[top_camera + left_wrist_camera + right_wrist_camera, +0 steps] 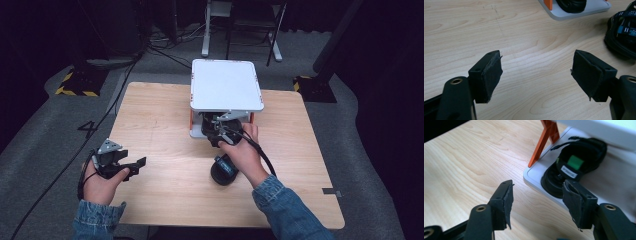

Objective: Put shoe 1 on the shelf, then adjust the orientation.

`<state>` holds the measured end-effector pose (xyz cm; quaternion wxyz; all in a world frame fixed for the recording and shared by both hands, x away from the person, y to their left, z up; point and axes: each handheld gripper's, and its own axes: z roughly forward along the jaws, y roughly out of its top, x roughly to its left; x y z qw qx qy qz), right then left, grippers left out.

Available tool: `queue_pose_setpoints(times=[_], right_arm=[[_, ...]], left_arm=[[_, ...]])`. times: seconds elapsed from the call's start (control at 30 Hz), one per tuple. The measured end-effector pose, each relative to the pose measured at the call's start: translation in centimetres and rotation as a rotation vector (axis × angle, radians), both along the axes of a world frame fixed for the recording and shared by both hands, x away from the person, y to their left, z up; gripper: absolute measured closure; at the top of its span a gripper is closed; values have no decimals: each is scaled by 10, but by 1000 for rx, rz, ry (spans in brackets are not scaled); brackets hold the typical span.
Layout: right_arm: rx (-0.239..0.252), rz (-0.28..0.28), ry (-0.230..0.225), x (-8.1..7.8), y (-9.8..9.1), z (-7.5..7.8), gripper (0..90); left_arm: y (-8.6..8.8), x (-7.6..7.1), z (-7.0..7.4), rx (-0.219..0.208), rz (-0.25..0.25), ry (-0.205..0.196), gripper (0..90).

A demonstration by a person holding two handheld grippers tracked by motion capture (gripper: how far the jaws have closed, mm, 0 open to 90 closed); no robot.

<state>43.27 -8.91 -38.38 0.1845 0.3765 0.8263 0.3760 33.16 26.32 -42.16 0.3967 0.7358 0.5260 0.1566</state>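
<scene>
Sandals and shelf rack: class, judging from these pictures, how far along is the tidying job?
Done: one black sandal lies on the rack's lower shelf. In hand: nothing; the right tongs stand open just in front of that sandal, and the left tongs are open over bare table. Left: the second sandal sits on the table beside the right hand, probably next.

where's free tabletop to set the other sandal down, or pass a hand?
Free: the wide bare strip of table between the left tongs and the white two-tier rack, plus the right side beyond the forearm. Crowded: the rack's front, where the right tongs stand open before the black sandal on the lower shelf, with a second sandal beside the wrist.
</scene>
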Motion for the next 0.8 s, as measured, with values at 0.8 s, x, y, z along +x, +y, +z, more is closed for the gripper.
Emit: queue_pose_setpoints(times=[0.8], right_arm=[[5, -79, -9, -17, -102, -2, 394]], left_arm=[[-4, -2, -2, 20, -6, 12, 244]])
